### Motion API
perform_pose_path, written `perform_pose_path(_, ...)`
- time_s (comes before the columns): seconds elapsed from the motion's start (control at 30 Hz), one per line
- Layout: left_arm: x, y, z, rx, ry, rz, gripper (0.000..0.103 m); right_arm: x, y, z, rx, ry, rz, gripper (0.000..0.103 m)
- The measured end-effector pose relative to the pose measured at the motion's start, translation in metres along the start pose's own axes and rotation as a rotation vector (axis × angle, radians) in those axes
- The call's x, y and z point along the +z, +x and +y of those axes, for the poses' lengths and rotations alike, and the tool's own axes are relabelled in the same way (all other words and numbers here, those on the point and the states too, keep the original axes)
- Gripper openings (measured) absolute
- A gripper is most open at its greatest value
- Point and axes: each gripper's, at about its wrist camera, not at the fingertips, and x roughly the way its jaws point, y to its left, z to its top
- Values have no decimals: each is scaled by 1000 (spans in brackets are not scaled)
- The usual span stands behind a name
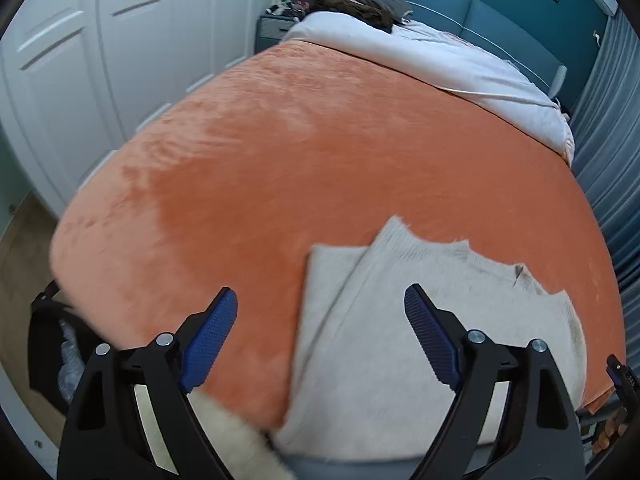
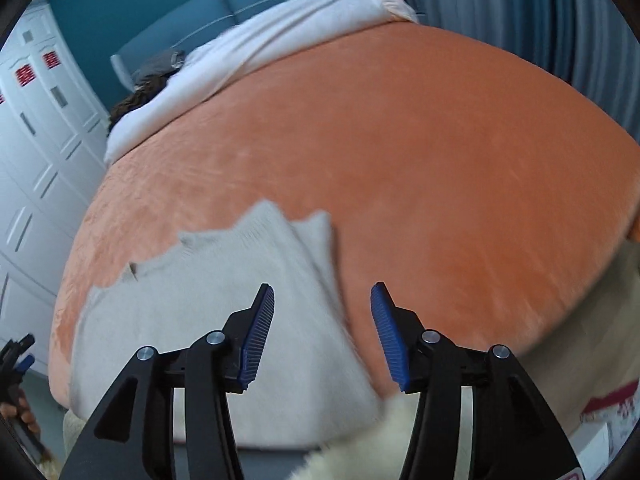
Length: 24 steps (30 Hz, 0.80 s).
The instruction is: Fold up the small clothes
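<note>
The beige knitted garment [image 1: 420, 340] lies partly folded on the orange blanket [image 1: 300, 140] at the near edge of the bed, below and ahead of both your grippers. Your left gripper [image 1: 320, 332] hangs above it, jaws spread wide and empty. Your right gripper [image 2: 322, 332] has its jaws parted too, holding nothing, the garment's edge beneath them.

You are looking at a pale beige knitted sweater [image 1: 420, 340] of soft, matt ribbed wool, lying on an orange plush blanket [image 1: 320, 140] whose velvety nap is showing brushed streaks. Your left gripper [image 1: 320, 336] is showing matt black plastic arms, ridged blue rubbery pads [image 1: 212, 336] and shiny metal pins; the right gripper [image 2: 322, 336] is looking the same.
</note>
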Motion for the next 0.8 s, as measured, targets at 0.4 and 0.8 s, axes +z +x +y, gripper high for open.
perform_pose_path(0.4,18,143,-29,-82,-18,215,55,34,140,24,28,2,136,56)
perform_pose_path(0.8,32,164,-35,-99,48,240,9,51,144,3,31,52,103,8)
